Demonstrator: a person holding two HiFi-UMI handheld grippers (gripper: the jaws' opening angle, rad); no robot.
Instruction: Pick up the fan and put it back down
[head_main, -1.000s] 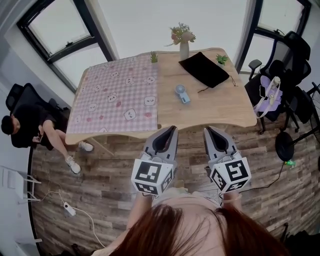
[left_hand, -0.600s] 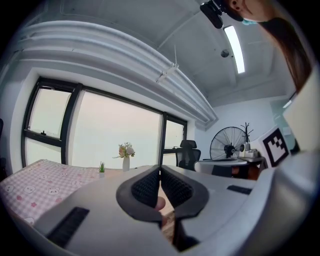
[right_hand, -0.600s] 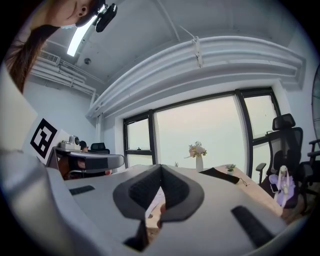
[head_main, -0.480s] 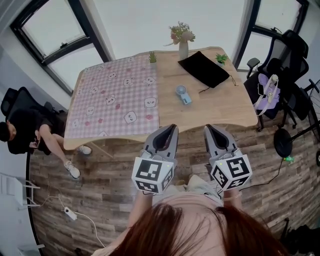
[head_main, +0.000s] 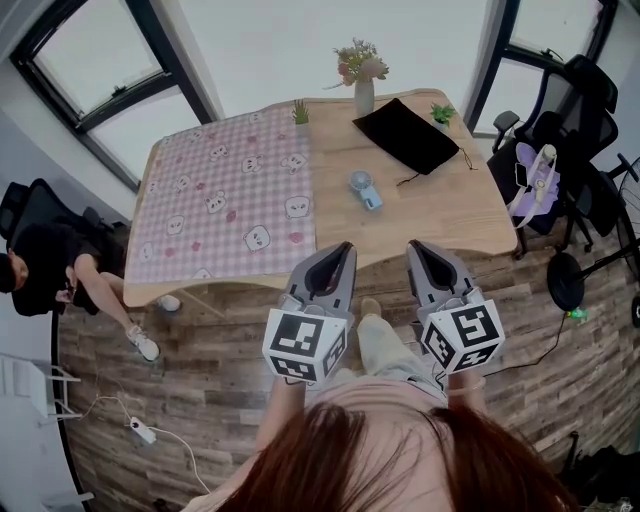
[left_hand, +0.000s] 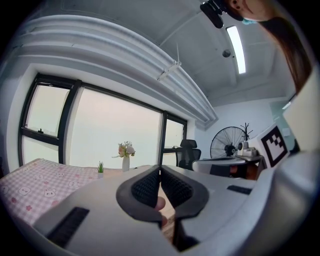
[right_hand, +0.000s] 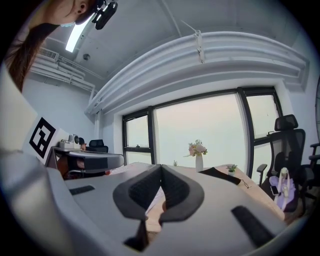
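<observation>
A small pale-blue hand fan (head_main: 364, 188) lies on the bare wood half of the table (head_main: 450, 215), just right of the pink checked cloth (head_main: 230, 200). Both grippers are held side by side at the table's near edge, well short of the fan. The left gripper (head_main: 345, 248) is shut with nothing between its pads, and the right gripper (head_main: 414, 246) is shut and empty too. In the left gripper view the left gripper (left_hand: 160, 169) has its pads pressed together. The right gripper (right_hand: 161, 168) looks the same in its own view. Neither gripper view shows the hand fan.
A black pouch (head_main: 405, 135), a vase of flowers (head_main: 363, 88) and two small potted plants (head_main: 300, 112) stand at the table's far side. Office chairs (head_main: 575, 120) crowd the right. A person (head_main: 45, 275) sits at the left. A pedestal fan (left_hand: 227, 144) stands off to the right.
Both grippers have moved forward together towards the table; their tips now reach its near edge. Both stay shut.
</observation>
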